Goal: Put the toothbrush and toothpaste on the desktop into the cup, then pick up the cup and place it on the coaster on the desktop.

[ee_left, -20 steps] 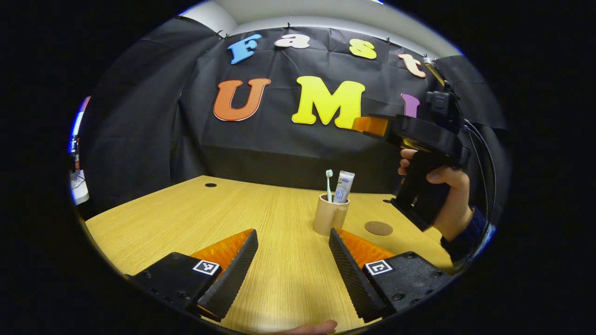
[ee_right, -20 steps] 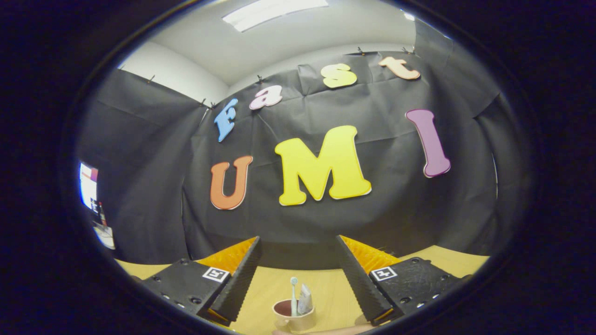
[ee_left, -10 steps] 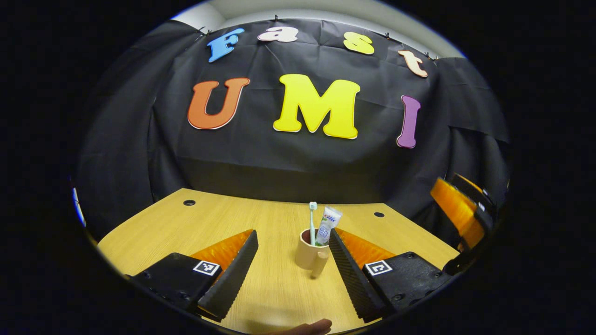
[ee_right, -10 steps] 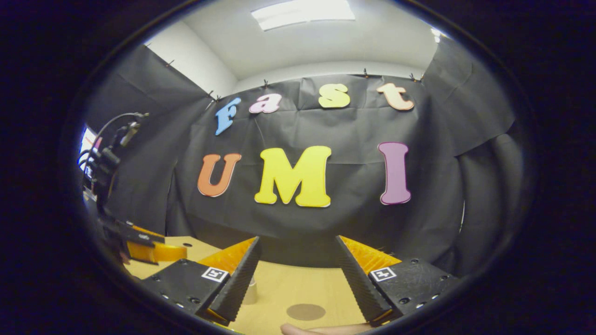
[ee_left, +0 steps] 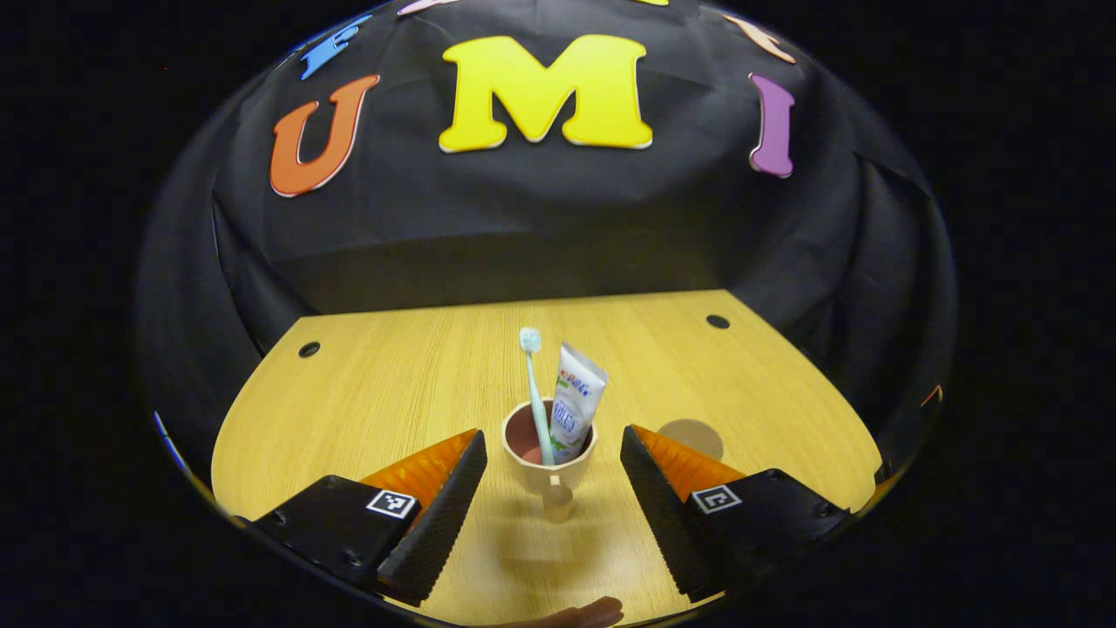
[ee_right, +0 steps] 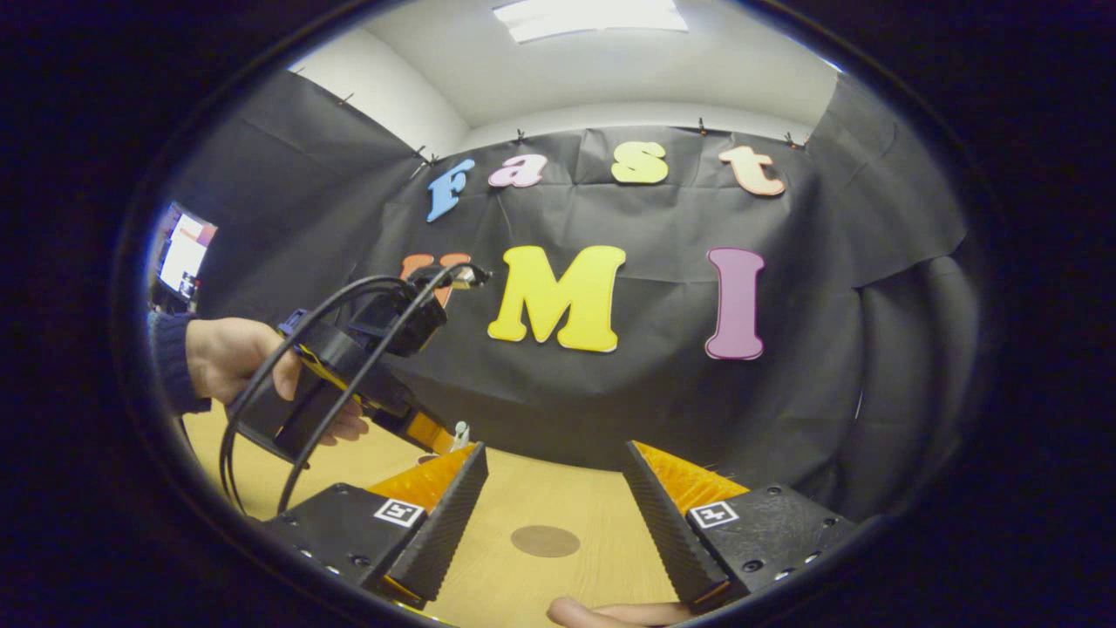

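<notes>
A beige cup (ee_left: 549,458) stands upright on the wooden desktop (ee_left: 392,384), its handle toward the left gripper view's camera. A toothbrush (ee_left: 533,384) and a toothpaste tube (ee_left: 575,408) stand inside it. My left gripper (ee_left: 552,439) is open, with the cup between its two fingers and a gap on each side. The round brown coaster (ee_left: 690,436) lies bare just right of the cup. In the right gripper view my right gripper (ee_right: 554,452) is open and holds nothing, above the desktop, with the coaster (ee_right: 545,541) below between its fingers. The toothbrush head (ee_right: 459,433) peeks out at the left.
In the right gripper view a hand (ee_right: 235,362) in a dark sleeve holds the left gripper's handle with looping cables (ee_right: 288,410) at the left. Two cable holes (ee_left: 309,350) (ee_left: 717,321) sit near the desktop's far corners. Black cloth walls stand close behind the desk.
The left gripper has moved forward and tipped down, so the cup now sits between its open fingers. The right gripper has drawn back to the right, and its view now shows the left gripper.
</notes>
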A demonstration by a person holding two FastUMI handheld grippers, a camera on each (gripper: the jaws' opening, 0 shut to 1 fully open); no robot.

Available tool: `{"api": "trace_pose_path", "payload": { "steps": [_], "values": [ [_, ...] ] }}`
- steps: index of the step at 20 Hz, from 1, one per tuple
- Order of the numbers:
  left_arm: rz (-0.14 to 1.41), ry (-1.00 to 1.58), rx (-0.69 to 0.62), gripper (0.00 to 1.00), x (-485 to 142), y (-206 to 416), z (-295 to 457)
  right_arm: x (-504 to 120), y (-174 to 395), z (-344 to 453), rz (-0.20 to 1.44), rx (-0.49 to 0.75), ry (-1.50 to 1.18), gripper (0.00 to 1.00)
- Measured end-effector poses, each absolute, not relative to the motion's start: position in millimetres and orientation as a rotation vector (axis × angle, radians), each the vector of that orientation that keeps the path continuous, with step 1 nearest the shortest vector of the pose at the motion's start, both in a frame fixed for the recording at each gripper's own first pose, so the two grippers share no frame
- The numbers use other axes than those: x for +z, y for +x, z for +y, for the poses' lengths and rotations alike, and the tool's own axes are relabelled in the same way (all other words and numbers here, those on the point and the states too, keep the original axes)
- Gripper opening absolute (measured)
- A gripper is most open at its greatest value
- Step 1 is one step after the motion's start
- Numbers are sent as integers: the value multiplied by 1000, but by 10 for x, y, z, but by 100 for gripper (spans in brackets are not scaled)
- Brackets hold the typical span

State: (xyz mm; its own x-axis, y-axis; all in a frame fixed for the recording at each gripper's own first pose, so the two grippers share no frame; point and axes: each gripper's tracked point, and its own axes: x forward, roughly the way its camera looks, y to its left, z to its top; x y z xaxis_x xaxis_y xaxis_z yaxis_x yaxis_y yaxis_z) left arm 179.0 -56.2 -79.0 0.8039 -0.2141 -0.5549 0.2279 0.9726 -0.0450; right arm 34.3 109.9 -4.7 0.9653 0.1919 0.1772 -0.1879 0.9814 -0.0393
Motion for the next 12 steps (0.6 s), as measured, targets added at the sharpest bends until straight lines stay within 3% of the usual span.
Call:
{"api": "trace_pose_path", "payload": {
  "steps": [8,12],
  "values": [
    [939,139,-214,96,-1704,1861,-650,-355,426,985,-157,214,22,94],
    [1051,147,-250,75,-1897,1829,-646,-434,463,883,-132,213,23,96]
  ]
}}
